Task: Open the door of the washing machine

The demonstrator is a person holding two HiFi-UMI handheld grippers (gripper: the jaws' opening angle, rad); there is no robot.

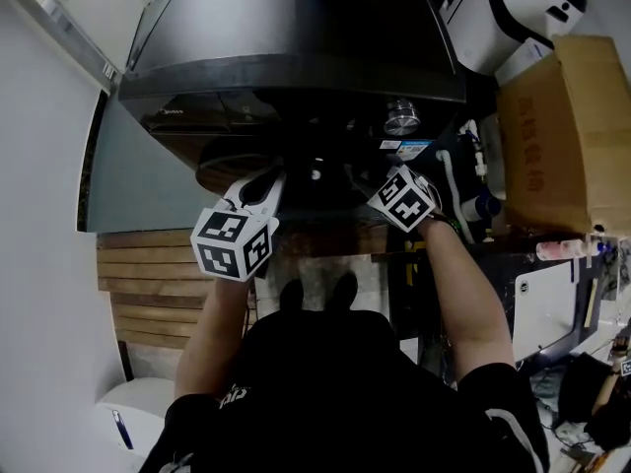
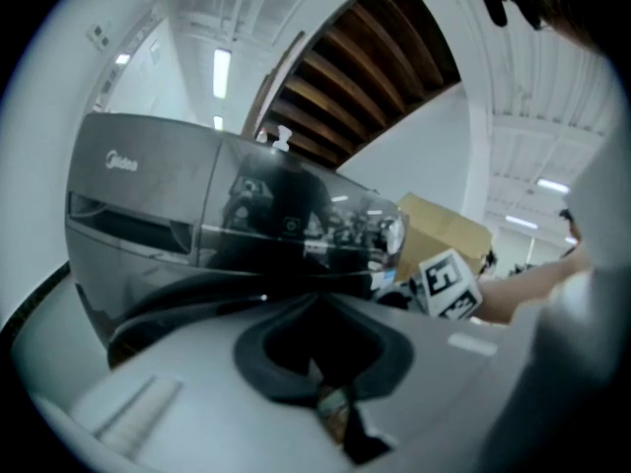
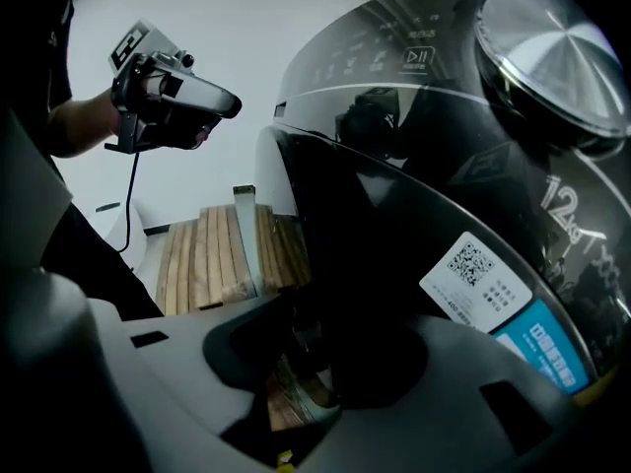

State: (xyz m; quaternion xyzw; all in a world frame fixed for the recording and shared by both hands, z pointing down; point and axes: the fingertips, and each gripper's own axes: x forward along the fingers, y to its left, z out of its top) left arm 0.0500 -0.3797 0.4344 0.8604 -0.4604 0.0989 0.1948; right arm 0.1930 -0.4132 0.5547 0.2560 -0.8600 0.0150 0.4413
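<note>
The right gripper (image 3: 345,328) has its jaws either side of the rim of the door (image 3: 394,195), and to my eye they are clamped on it, toward the right edge of the washing machine (image 2: 148,185) front. The left gripper (image 2: 314,308) is pinched together on nothing and hangs off the machine's left front corner, clear of the door.

What worries me is the bite. It is on a smooth, curved rim, so a sharp tug could slip the jaws off. I can't tell whether the latch has let go; if it hasn't, a tug could strain it.

A QR sticker (image 3: 475,276) sits just beside the grip. A cardboard box (image 1: 567,131) stands near the right side, and a wooden pallet (image 1: 148,284) lies to the left. The person's own body stands squarely before the door, likely in its swing.
</note>
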